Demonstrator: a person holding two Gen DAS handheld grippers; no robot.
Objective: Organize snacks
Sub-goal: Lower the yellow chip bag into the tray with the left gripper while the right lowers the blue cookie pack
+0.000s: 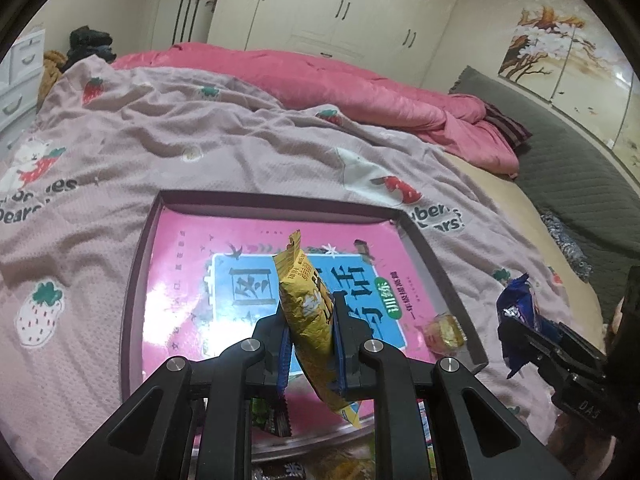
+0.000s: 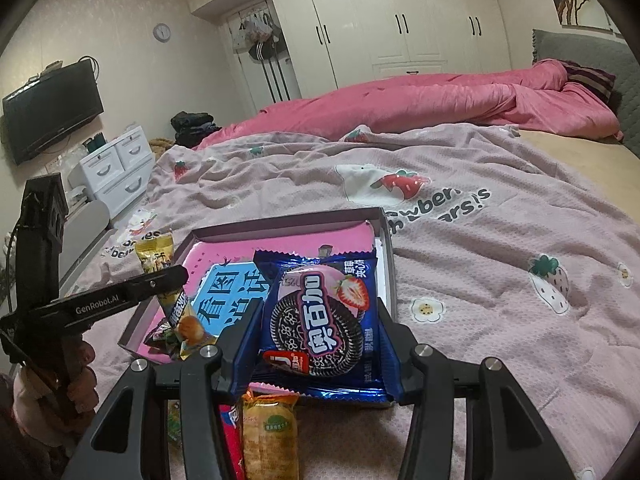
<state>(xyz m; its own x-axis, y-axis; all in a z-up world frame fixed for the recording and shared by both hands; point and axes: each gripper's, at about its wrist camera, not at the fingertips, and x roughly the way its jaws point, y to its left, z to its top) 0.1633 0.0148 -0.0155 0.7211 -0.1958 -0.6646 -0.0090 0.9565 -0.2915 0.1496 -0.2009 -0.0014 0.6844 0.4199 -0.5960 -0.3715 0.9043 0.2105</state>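
Scene: you work over a shallow box (image 1: 132,280) lying on a strawberry-print blanket (image 1: 160,140) across a bed, each of your hands carrying a gripper with one snack.

Left gripper (image 1: 310,320): jaws drawn narrow, pinching a yellow snack packet (image 1: 306,300) at its middle. The packet stands on edge above the pink book (image 1: 192,264) that lines the box floor, its crimped top pointing at the far rim.

Right gripper (image 2: 318,320): jaws part-way apart, clamped on both side edges of a blue cookie pack (image 2: 320,316), held face-up just over the box's near right corner.

Already in the box: a small clear-wrapped pastry (image 1: 444,330) by the right wall and a dark wrapped candy (image 1: 272,420) near the front rim.

Waiting: an orange-wrapped cake (image 2: 270,432) and other packets lie on the blanket in front of the box's near edge.

Handling, yellow packet: judged light, air-puffed and crinkly. The foil will likely slip and buckle, so you take it across the flat middle or by a crimped seam.

Handling, blue pack: judged light with brittle cookies inside. You hold the edges, not the round centre, and squeeze no harder.

Risk: a puffed bag may tip over when let go on the glossy book cover.
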